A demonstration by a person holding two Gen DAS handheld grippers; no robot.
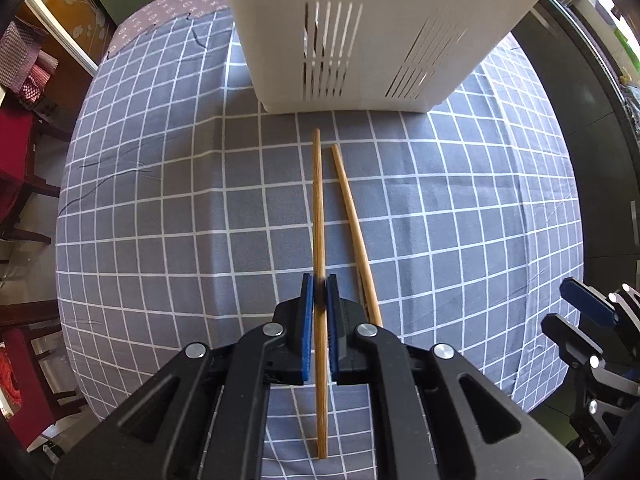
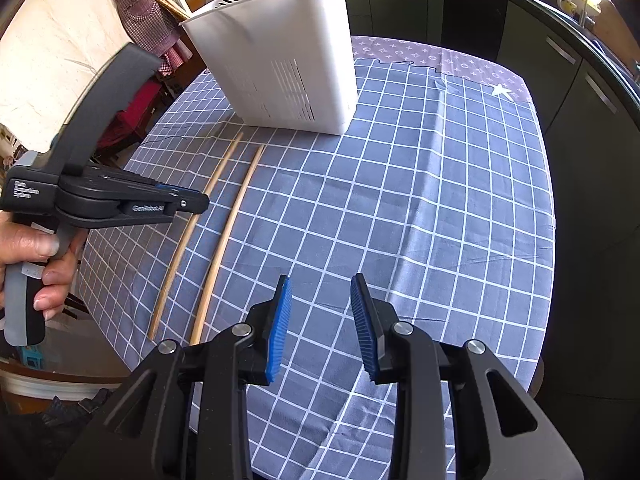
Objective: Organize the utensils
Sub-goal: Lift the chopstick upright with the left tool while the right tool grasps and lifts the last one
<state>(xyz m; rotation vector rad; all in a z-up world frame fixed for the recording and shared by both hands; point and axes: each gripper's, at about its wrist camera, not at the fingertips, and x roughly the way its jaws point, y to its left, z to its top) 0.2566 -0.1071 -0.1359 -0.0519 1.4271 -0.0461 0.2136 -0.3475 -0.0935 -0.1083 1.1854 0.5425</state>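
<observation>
Pinching 1 chopstick (image 1: pixel 319 208), left tool (image 1: pixel 319 292) hangs beside white caddy (image 1: pixel 360 40).

A table under a grey-blue checked cloth (image 2: pixel 420 200) stands in strong daylight — dark cabinets (image 2: pixel 580 92) just beyond its right side, red-cushioned wooden chairs (image 1: pixel 20 160) at its left.

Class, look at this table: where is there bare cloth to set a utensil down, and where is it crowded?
Free: the wide stretch of checked tablecloth to the right of the two chopsticks, below the white utensil holder, under the open right hand-held gripper. Crowded: the strip around the chopsticks, where the left hand-held gripper is shut on one chopstick.
</observation>
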